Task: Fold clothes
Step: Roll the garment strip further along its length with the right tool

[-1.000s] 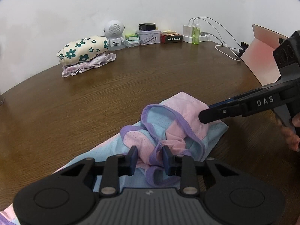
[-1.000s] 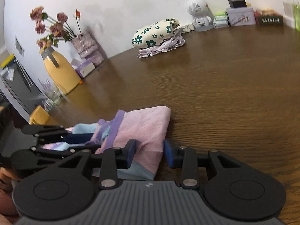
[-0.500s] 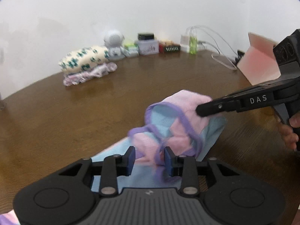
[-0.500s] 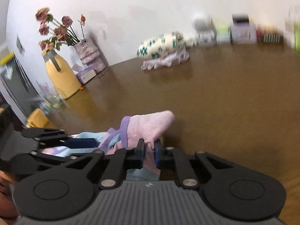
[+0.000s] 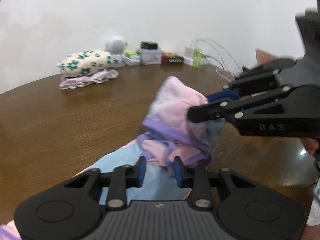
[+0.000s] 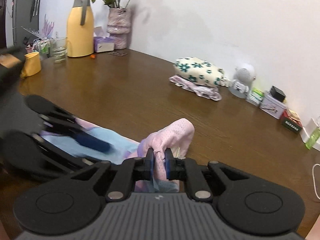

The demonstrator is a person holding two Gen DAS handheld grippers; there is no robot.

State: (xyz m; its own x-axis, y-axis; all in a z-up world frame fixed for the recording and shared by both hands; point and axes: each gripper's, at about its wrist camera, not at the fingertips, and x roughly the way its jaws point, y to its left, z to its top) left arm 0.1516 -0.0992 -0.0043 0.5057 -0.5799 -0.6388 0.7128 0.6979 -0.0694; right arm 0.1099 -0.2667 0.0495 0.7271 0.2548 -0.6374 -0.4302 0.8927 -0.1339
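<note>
A pink, light-blue and purple-trimmed garment (image 5: 176, 116) lies bunched on the brown table (image 5: 70, 120). My right gripper (image 6: 159, 163) is shut on a pink fold of the garment (image 6: 172, 138) and holds it lifted off the table; it also shows in the left wrist view (image 5: 202, 108), at the right. My left gripper (image 5: 159, 169) is open, its jaws on either side of the garment's purple-trimmed edge just above the blue part. It shows blurred in the right wrist view (image 6: 96, 144), at the left.
A folded floral cloth on a lilac one (image 6: 198, 74) lies at the table's far side, beside a white speaker toy (image 6: 243, 80), small boxes (image 6: 273, 104) and a charger with cables (image 5: 200, 54). A yellow jug (image 6: 80, 28), vase (image 6: 119, 26), glass (image 6: 59, 50) and yellow cup (image 6: 32, 64) stand far left.
My right gripper closed on the pink fold and lifted it up and towards the left gripper. The left gripper stayed open at the purple-trimmed edge.
</note>
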